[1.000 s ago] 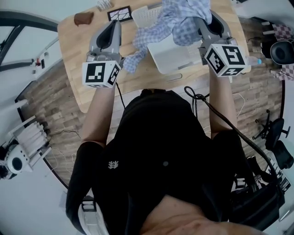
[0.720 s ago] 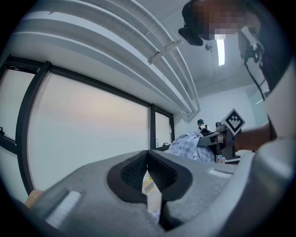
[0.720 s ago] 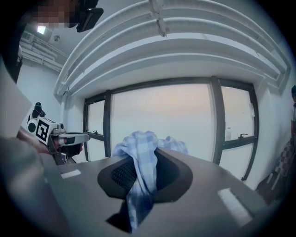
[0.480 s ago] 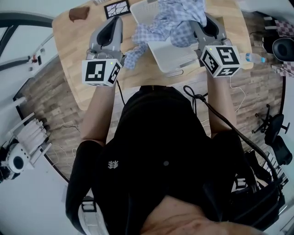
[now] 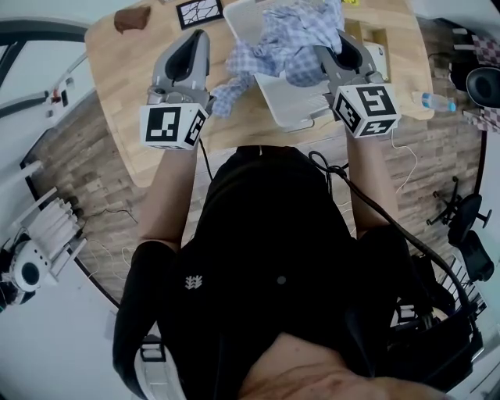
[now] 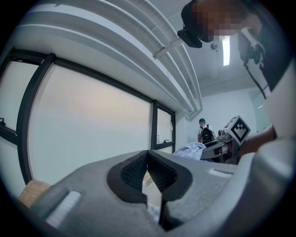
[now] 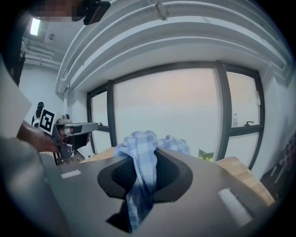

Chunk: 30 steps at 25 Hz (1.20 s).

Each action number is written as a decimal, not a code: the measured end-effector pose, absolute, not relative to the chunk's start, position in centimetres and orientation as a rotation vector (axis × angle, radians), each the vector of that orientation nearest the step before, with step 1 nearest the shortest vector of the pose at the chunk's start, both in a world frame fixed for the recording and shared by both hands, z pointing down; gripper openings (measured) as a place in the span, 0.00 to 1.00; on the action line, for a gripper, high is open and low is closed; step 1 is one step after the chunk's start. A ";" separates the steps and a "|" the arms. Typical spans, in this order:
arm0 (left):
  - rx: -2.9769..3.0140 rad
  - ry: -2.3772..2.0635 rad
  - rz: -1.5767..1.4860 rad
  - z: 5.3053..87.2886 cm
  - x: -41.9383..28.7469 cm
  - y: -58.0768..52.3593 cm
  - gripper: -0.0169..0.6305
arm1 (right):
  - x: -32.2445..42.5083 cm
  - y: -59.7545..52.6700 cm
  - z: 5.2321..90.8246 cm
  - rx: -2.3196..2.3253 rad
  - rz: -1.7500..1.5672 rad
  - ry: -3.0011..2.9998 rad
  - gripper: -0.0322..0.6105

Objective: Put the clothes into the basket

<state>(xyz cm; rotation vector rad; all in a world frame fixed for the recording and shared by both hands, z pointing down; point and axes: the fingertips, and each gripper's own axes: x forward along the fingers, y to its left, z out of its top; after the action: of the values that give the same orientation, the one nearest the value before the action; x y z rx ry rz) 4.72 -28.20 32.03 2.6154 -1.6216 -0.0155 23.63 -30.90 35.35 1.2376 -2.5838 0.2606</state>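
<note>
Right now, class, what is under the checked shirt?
A white basket sits under the checked shirt, which the right hand-held gripper holds. The shirt hides much of its inside.

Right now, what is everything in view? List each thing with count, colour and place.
table: one, light wood, ahead of the person.
basket: one, white, on the table.
checked garment: one bundle, blue and white, draped over the basket.
brown object: one, table's far left corner.
patterned card: one, black and white, left of the basket's far end.
bottle: one, clear with blue cap, table's right edge.
cables: several, black, floor by the person.
left hand-held gripper: one, grey, jaws together, left of the basket.
right hand-held gripper: one, grey, shut on the checked garment.
</note>
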 end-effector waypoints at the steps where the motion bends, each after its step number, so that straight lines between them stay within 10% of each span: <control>1: 2.612 -1.623 -0.014 32.2 4.6 -28.1 0.03 | 23.5 -30.8 35.6 1.234 0.265 -2.581 0.17; 30: 2.554 -1.561 0.071 36.6 6.4 -30.5 0.03 | 23.6 -32.3 42.7 1.149 0.468 -2.517 0.17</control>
<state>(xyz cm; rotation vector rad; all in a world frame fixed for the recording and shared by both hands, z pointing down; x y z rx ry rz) 6.36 -30.46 36.64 2.5538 -1.5609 0.0709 23.57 -32.28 42.69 1.1486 -2.5172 0.4680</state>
